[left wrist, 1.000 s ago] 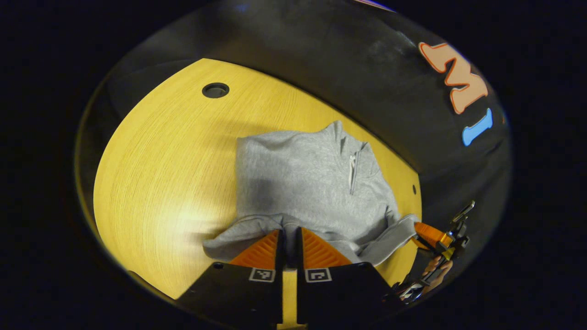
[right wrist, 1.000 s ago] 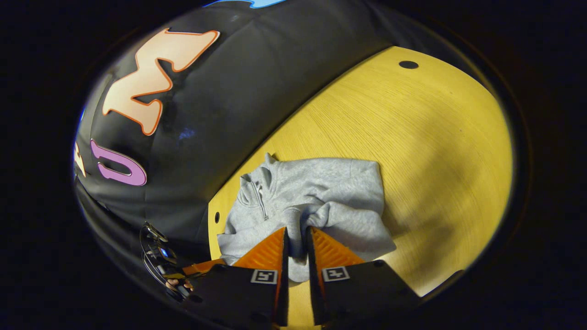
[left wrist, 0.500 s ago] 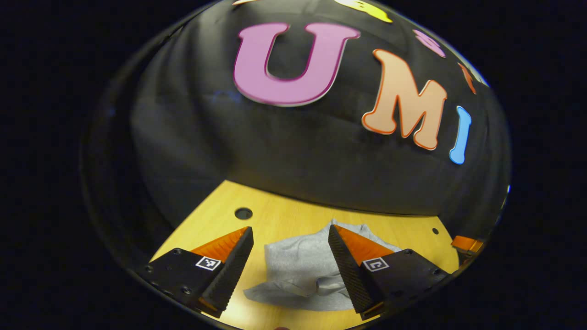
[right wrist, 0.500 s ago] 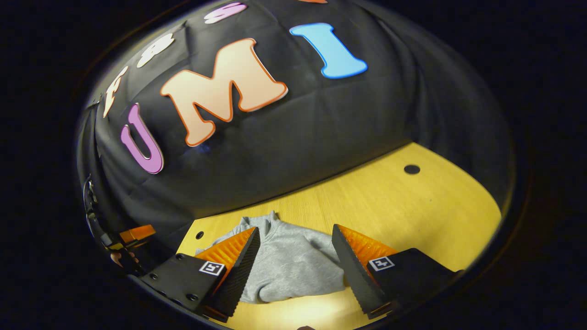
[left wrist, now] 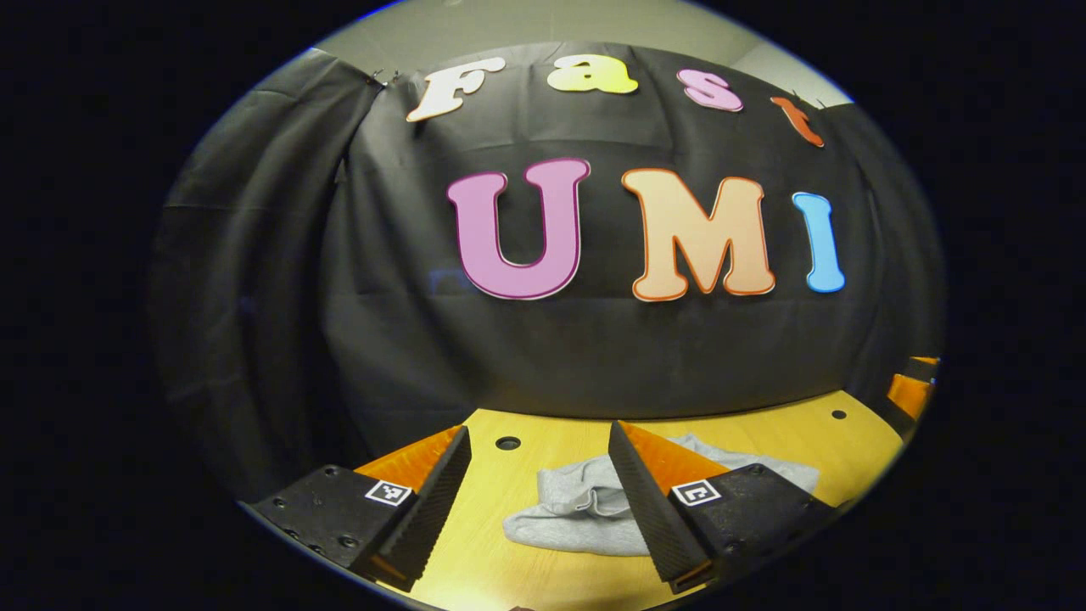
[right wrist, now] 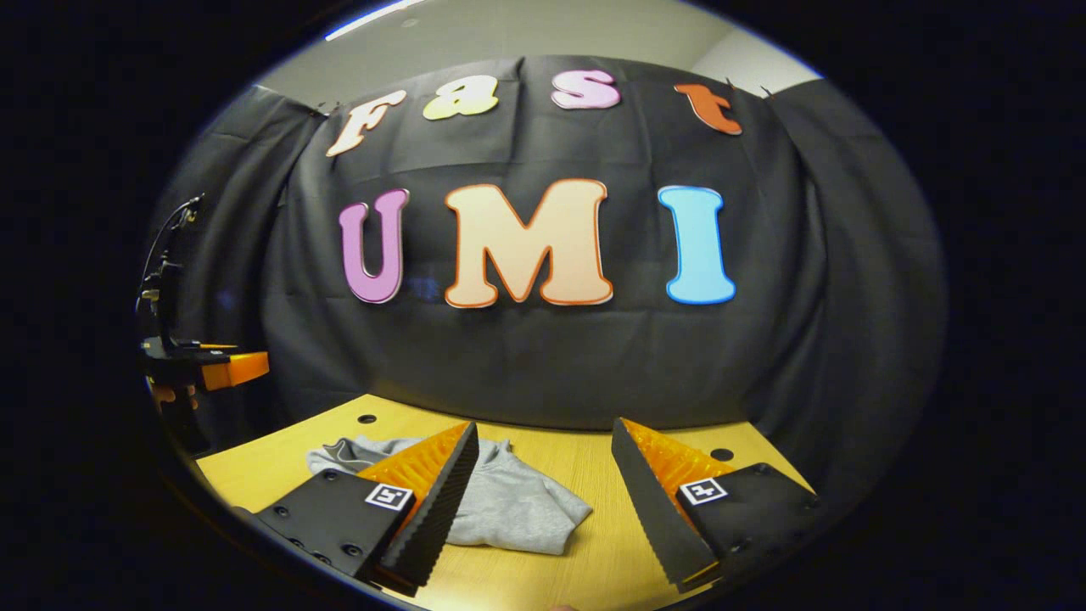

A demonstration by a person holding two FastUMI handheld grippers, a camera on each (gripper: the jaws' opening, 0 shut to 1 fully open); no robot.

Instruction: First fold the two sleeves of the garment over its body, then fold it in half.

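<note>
Since a second ago both grippers have let go of the grey garment (left wrist: 585, 518) and risen, tilting from a downward look to a level one toward the booth wall. It lies on the desk (left wrist: 509, 552) as a compact bundle, low and ahead of the left gripper (left wrist: 539, 501), between its spread jaws and partly hidden behind the right-hand one. In the right gripper view the garment (right wrist: 509, 509) sits ahead and to the left of the right gripper (right wrist: 543, 496), partly behind its left-hand jaw. Both pairs of jaws stand wide apart, holding nothing.

Judging by the bundle's shape, the folding looks finished, or nearly so. If anything remains, it is to check that the edges lie even and to press down any lifted corner with a light touch, without dragging the cloth.

The desk is pale yellow wood with small round holes (left wrist: 507, 443) near its far edge. Behind it hangs black cloth (right wrist: 543, 365), with a pale wall above. At the left edge of the right gripper view the other gripper (right wrist: 233, 367) hangs well apart from the garment.
</note>
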